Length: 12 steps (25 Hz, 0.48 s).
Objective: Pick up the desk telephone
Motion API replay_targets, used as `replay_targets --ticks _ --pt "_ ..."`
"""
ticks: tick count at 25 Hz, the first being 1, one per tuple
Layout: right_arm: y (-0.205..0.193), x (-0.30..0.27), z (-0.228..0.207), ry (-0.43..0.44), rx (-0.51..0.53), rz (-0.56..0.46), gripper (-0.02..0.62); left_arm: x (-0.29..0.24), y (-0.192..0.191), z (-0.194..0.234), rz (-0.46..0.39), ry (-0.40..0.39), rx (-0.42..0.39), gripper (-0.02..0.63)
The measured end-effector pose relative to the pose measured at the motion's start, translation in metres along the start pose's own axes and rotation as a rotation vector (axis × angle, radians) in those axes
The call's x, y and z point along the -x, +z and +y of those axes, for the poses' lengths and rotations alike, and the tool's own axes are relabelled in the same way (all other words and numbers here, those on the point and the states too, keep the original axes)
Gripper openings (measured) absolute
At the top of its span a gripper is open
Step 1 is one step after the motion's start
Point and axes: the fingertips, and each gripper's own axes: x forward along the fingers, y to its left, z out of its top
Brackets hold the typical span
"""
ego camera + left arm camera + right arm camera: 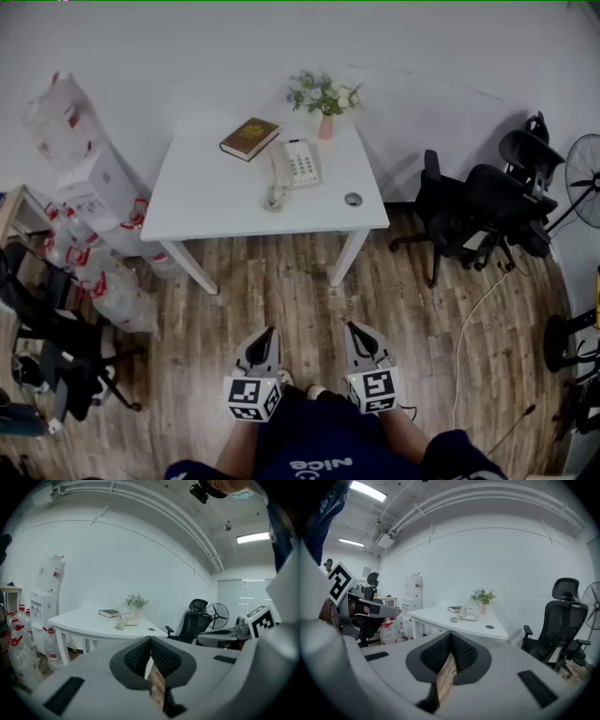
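So, phone [297,164] near the back edge of the table [216,202], book [249,138] just beside it, left gripper [270,332] and right gripper [355,329] well back from the table, both sets of jaws pressed together.

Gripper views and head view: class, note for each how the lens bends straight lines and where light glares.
Head view: mild bending at the edges, soft even light, white table bright without glare. Left gripper view: strong fisheye, black corners, ceiling lamp blown out. Right gripper view: same fisheye, strip light glaring top left.
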Motion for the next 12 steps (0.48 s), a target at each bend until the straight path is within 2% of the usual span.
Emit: replay_targets --ticks 8,12 --pt "0.007 -0.020 0.015 -0.017 0.021 0.000 0.021 -0.008 0.006 0.028 -0.010 -0.013 -0.004 0.017" --pt "0.018 -0.031 0.010 -0.085 -0.007 -0.049 0.023 -0.013 0.012 0.047 -0.021 -0.015 -0.019 0.017"
